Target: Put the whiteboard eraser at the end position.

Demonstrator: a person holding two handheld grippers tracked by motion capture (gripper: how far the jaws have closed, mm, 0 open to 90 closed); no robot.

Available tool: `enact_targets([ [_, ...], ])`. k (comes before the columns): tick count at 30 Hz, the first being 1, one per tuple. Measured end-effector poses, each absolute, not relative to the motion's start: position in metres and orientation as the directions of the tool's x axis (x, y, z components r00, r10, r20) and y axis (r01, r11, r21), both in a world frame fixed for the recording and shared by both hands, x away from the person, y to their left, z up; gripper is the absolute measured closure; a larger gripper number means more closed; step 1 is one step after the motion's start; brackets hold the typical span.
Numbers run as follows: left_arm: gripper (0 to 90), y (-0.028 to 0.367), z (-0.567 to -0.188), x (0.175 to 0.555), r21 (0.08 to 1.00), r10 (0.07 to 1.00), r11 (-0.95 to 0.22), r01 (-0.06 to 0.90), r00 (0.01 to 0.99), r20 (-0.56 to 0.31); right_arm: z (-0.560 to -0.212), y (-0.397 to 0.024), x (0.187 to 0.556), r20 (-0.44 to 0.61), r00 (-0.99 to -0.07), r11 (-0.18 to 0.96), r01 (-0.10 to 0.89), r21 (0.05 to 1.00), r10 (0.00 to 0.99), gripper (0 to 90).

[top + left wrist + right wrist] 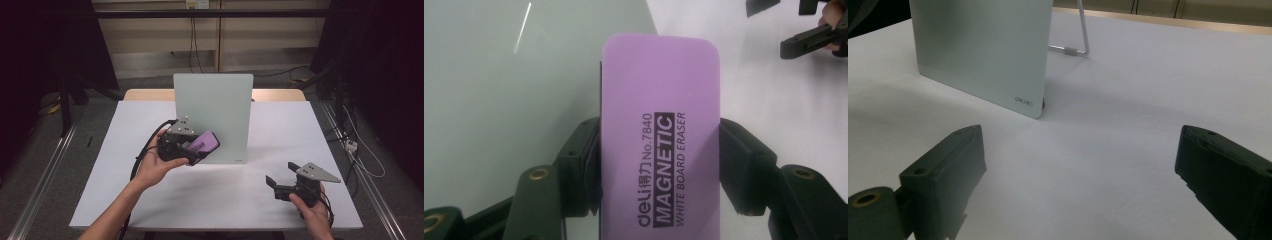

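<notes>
Against the lower left face of the standing whiteboard, the left gripper clamps a purple eraser by its long sides, seemingly to wipe, while the right gripper waits wide open and empty over the counter.

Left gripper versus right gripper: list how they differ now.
The left gripper is shut on the purple eraser; the right gripper is open and holds nothing. The left is raised at the whiteboard; the right sits low near the table edge. Both have black jaws and a grey plate.
</notes>
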State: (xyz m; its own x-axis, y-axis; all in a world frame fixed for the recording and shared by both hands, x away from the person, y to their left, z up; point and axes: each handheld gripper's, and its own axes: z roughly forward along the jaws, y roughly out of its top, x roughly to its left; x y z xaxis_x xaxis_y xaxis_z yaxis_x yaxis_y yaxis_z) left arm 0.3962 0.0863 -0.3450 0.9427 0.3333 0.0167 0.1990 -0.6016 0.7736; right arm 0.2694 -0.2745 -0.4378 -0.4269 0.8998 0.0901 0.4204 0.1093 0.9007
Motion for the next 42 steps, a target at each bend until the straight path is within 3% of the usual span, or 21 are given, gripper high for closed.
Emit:
enact_targets([
  [27, 40.7, 0.067, -0.377, 0.384, 0.593, 0.229, -0.786, 0.177, 0.973, 0.013, -0.438, -0.272, 0.274, 0.103, -0.458, 0.11, 0.415, 0.903, 0.883, 5.7],
  [38, 40.7, 0.042, -0.401, 0.38, 0.502, 0.175, -0.852, 0.149, 0.984, 0.006, -0.438, -0.269, 0.278, 0.104, -0.465, 0.114, 0.418, 0.901, 0.879, 5.7],
  [42, 40.6, 0.031, -0.41, 0.378, 0.52, 0.15, -0.842, 0.141, 0.988, -0.026, -0.438, -0.269, 0.278, 0.098, -0.467, 0.121, 0.416, 0.901, 0.879, 5.7],
])
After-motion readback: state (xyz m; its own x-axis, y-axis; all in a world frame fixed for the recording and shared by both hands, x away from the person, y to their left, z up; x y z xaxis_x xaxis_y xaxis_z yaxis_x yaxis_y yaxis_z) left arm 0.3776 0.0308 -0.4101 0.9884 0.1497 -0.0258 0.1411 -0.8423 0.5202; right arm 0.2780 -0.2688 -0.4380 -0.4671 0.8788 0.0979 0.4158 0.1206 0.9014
